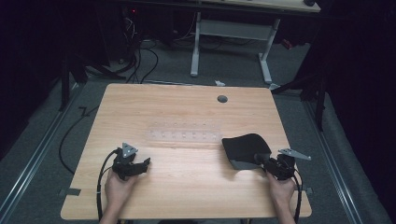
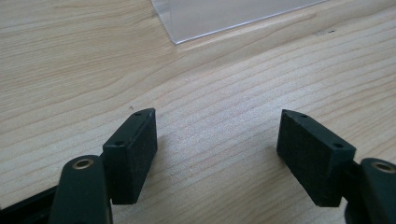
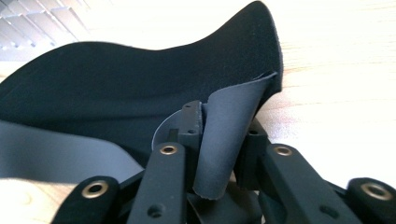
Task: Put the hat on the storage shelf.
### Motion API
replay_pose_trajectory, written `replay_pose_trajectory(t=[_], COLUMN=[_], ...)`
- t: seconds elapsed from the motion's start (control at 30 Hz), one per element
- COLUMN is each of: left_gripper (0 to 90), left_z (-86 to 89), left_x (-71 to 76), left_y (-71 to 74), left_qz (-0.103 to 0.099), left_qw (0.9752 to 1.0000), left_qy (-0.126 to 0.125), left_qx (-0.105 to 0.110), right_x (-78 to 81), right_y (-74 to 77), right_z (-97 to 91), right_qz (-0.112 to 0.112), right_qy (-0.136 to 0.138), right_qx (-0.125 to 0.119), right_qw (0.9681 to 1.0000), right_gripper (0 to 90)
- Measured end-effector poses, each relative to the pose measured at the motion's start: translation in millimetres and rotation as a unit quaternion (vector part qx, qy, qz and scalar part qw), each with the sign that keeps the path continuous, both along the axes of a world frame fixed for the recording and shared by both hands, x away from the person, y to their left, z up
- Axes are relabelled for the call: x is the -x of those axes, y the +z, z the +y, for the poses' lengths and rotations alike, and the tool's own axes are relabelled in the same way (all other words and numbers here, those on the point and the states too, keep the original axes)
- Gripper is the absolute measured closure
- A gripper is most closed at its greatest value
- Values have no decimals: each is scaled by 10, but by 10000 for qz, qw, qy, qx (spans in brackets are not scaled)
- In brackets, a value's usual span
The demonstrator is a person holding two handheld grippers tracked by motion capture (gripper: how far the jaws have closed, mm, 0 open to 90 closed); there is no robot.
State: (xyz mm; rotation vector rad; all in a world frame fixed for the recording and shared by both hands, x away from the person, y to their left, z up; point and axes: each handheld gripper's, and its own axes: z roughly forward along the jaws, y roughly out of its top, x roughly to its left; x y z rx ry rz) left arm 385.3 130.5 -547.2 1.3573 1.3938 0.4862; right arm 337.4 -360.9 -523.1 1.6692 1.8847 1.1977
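No legible writing; right gripper [image 3: 223, 135] pinching black mat [image 1: 244, 148] edge, left gripper [image 2: 217, 156] agape beside clear tray [image 1: 184, 135]

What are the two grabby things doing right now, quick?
Left hand-held gripper: open, holding nothing, over the bare table.
Right hand-held gripper: shut on a corner of the black mat.
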Motion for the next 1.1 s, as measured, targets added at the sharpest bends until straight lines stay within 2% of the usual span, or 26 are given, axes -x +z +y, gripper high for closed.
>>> replay_pose_trajectory(t=[0.1, 0.3, 0.8, 1.1], left_gripper=[291, 292, 293, 292], left_z=[1, 1, 2, -1], left_x=[1, 2, 2, 7], left_y=[-1, -1, -1, -1], left_qz=[-1, -1, 1, 2], left_qw=[10000, 10000, 10000, 10000], left_qy=[-11, -9, 10, -30], left_qx=[-15, -19, -23, -28], right_x=[20, 51, 92, 156], right_y=[14, 36, 99, 150], right_z=[0, 13, 1, -7], right_qz=[-49, -124, -160, -239], right_qy=[45, 78, 82, 96], right_qx=[55, -28, -301, -219], right_qw=[10000, 9999, 9994, 9994], right_gripper=[801, 841, 852, 852])
